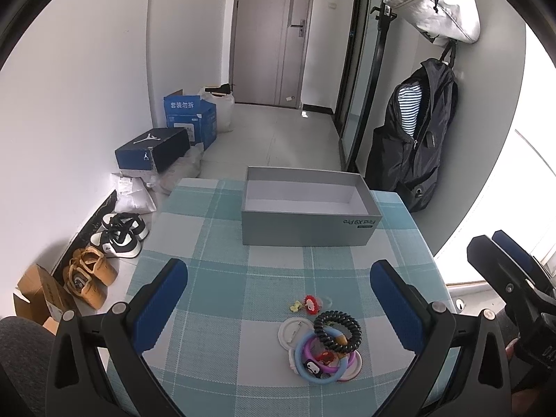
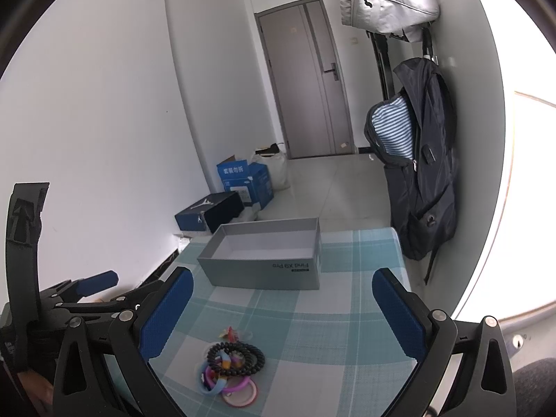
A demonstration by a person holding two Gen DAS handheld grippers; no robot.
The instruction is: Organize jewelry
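Now, the jewelry sits in a small tangled heap on the checked tablecloth [image 1: 215, 278], near my edge of the table and well short of the open grey box [image 1: 305, 222], which looks empty; the black coiled band [image 1: 337, 330] rides on top, springy and light I judge, so I would nip it across its raised outer loop; the blue ring [image 1: 321, 361] and purple ring [image 2: 239, 387] beneath look like soft rubber, likely to drag along; the flat white badge [image 1: 288, 330] looks slippery and hard to lift. My left gripper [image 1: 278, 292] hovers over the heap, jaws wide apart, holding nothing; my right gripper [image 2: 283, 304] likewise gapes empty, angled in from the right.
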